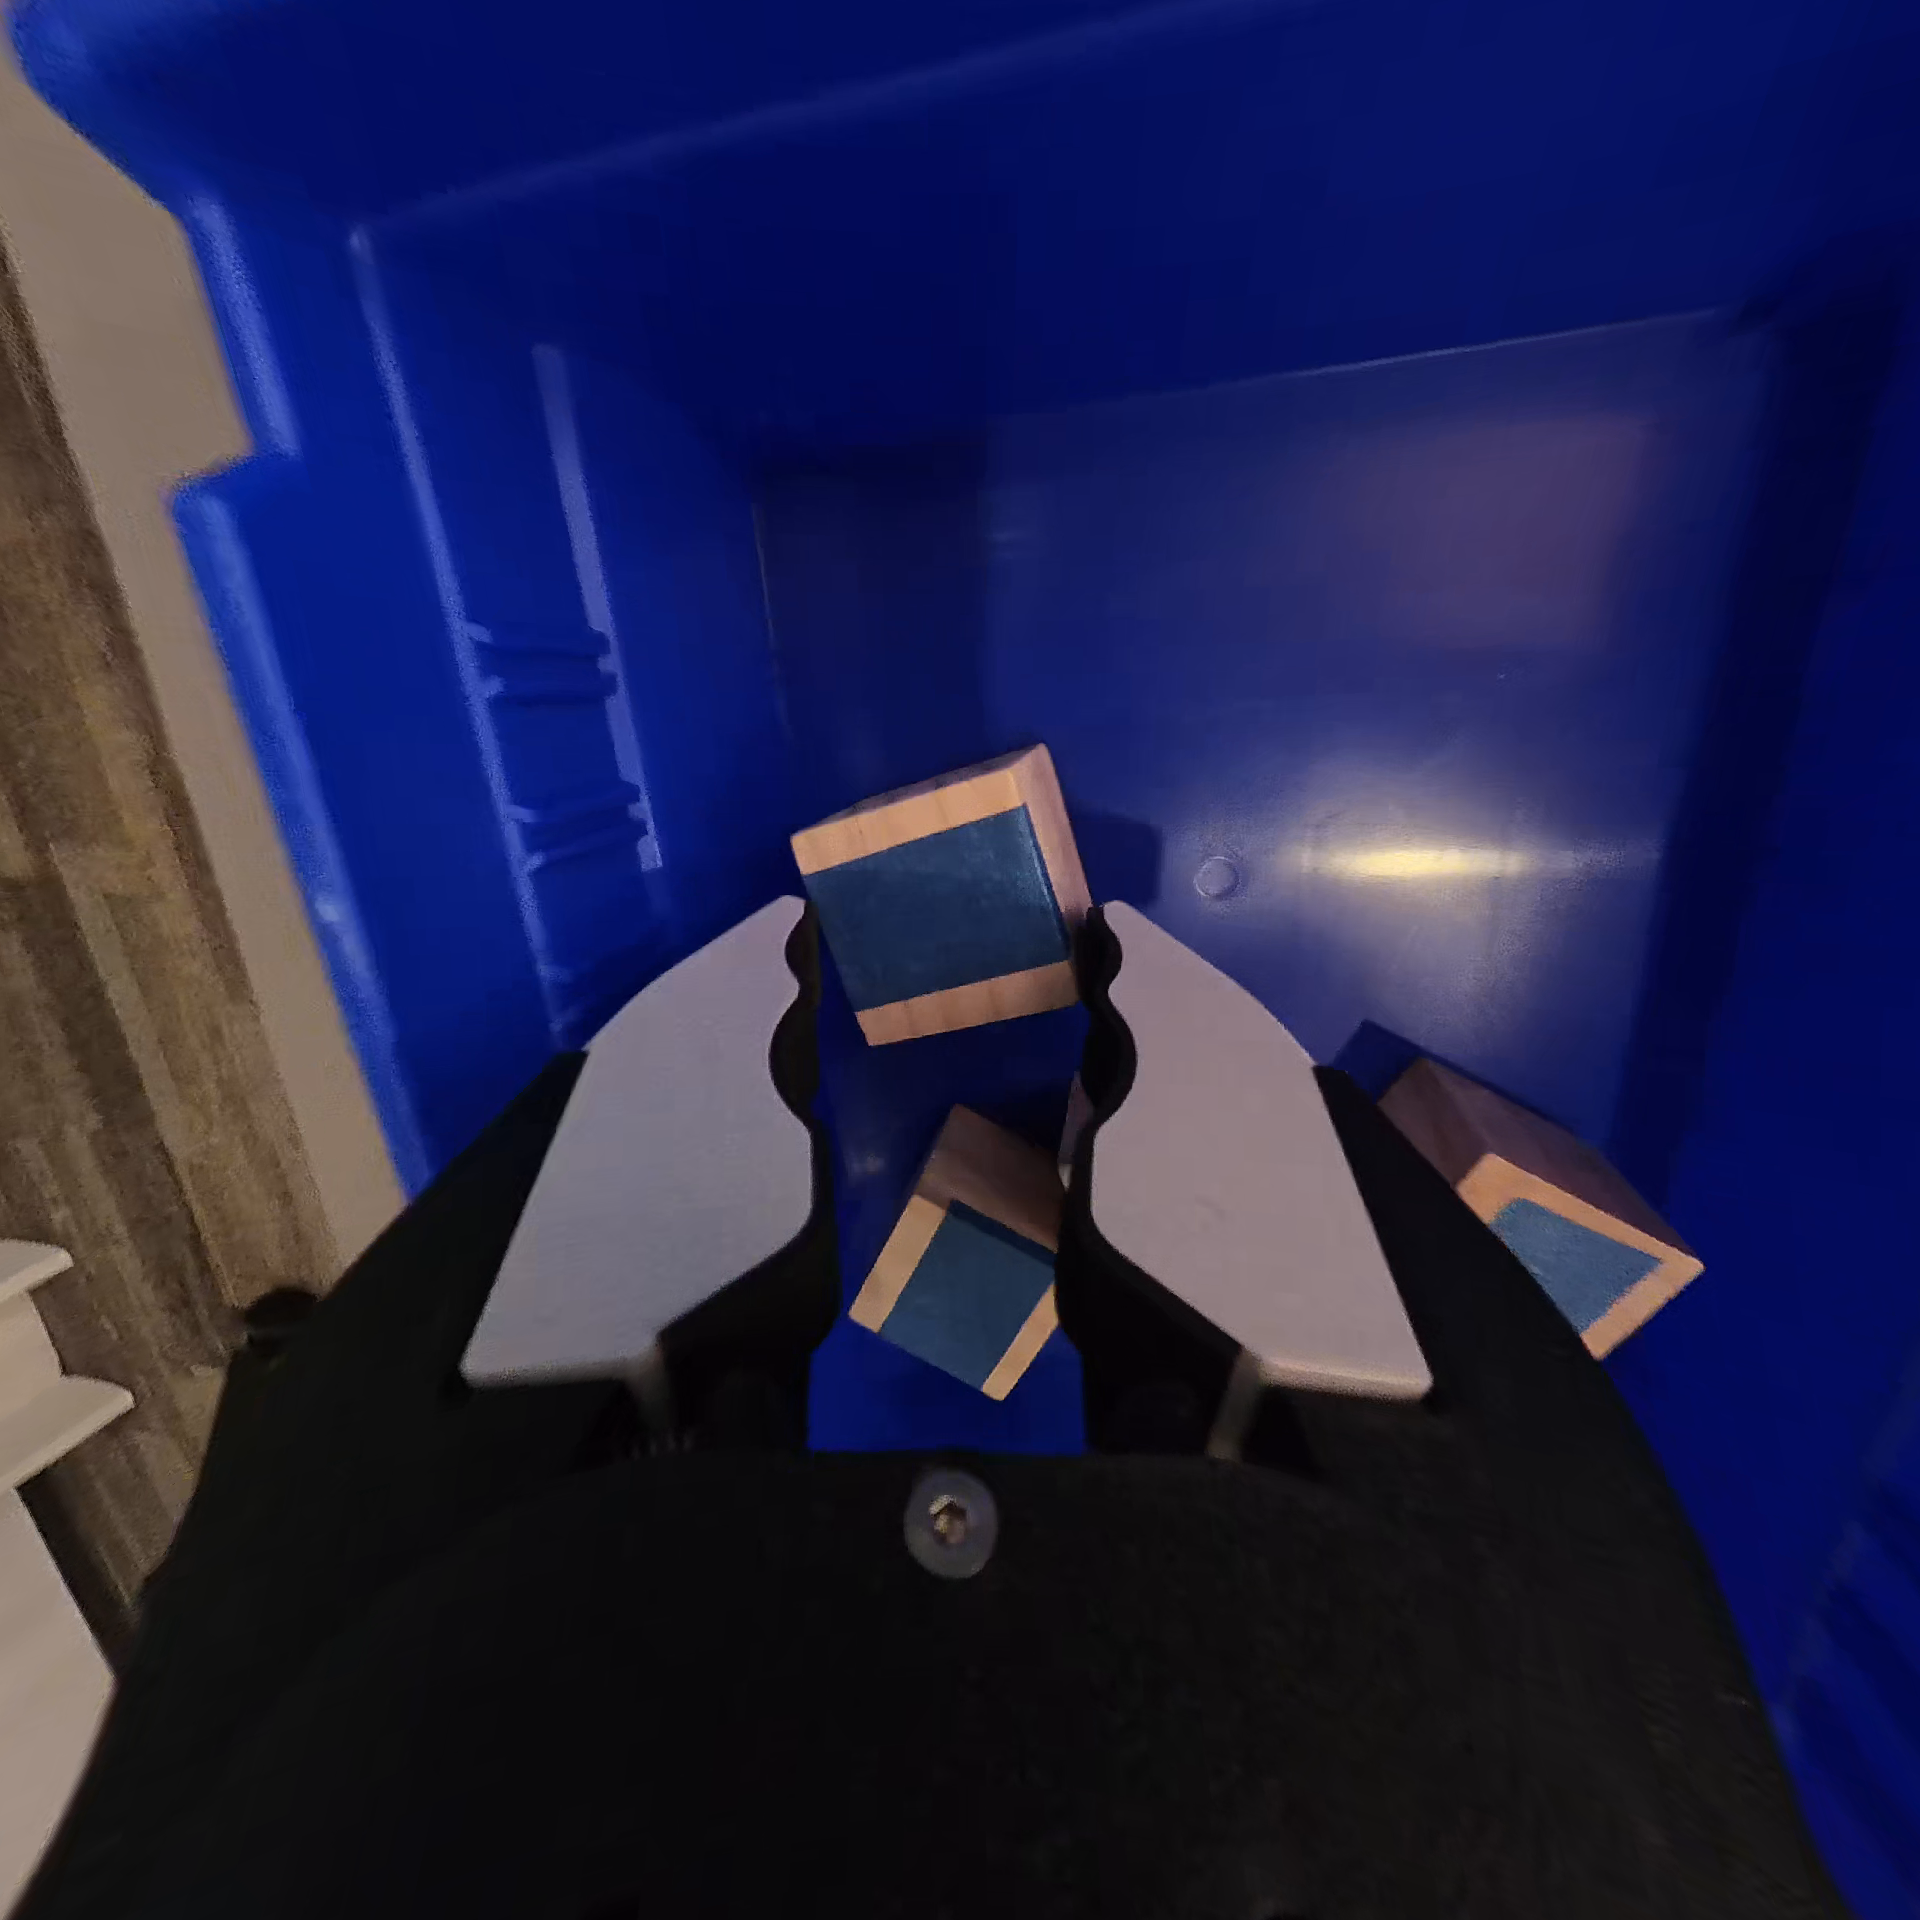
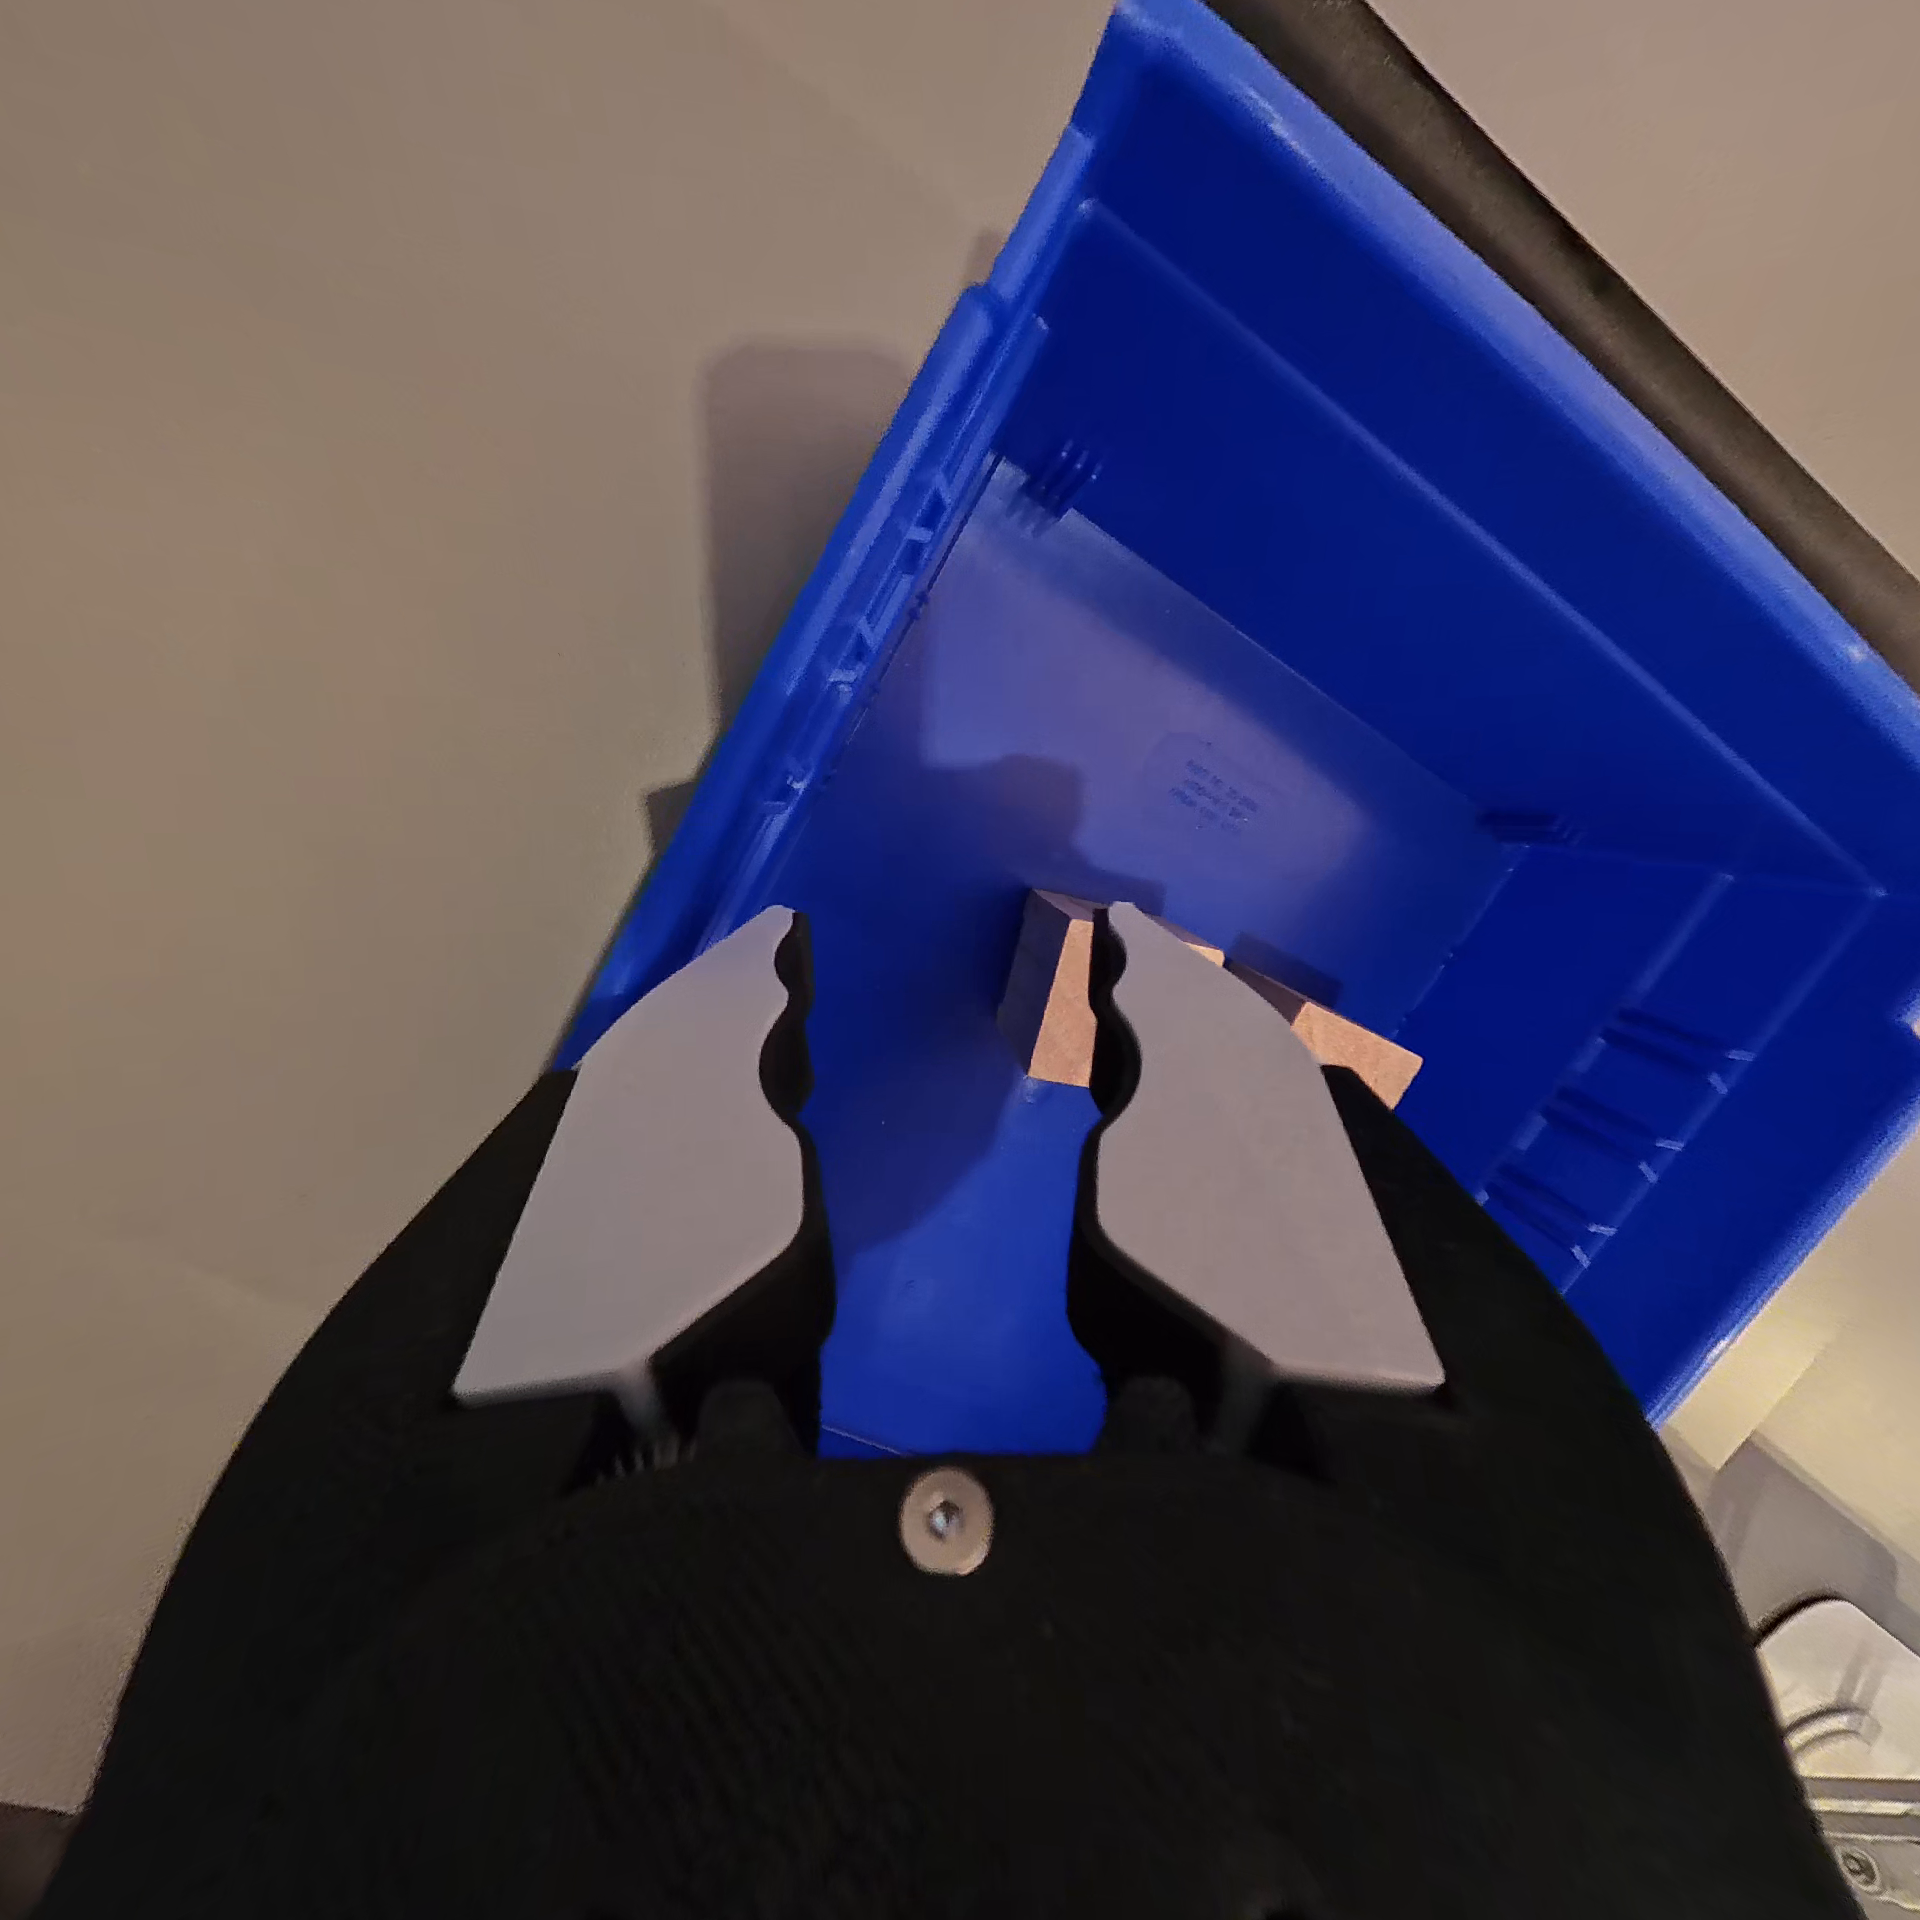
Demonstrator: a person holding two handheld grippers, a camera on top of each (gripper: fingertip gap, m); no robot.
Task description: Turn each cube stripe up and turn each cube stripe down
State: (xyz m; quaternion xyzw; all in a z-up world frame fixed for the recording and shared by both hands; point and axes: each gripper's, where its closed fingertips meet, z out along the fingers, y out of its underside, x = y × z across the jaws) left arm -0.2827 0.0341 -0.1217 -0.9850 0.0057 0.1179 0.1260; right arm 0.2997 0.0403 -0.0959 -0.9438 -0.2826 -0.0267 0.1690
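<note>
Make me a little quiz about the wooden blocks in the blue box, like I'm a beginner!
1. How many striped cubes show in the left wrist view?
2. True or false: the bin is red.
3. What colour is the stripe on the cube between the left hand-held gripper's fingertips? A green, B blue, C yellow.

Key:
1. Three: that cube, the lower cube and the right-hand cube.
2. False, it is blue.
3. B.
</note>
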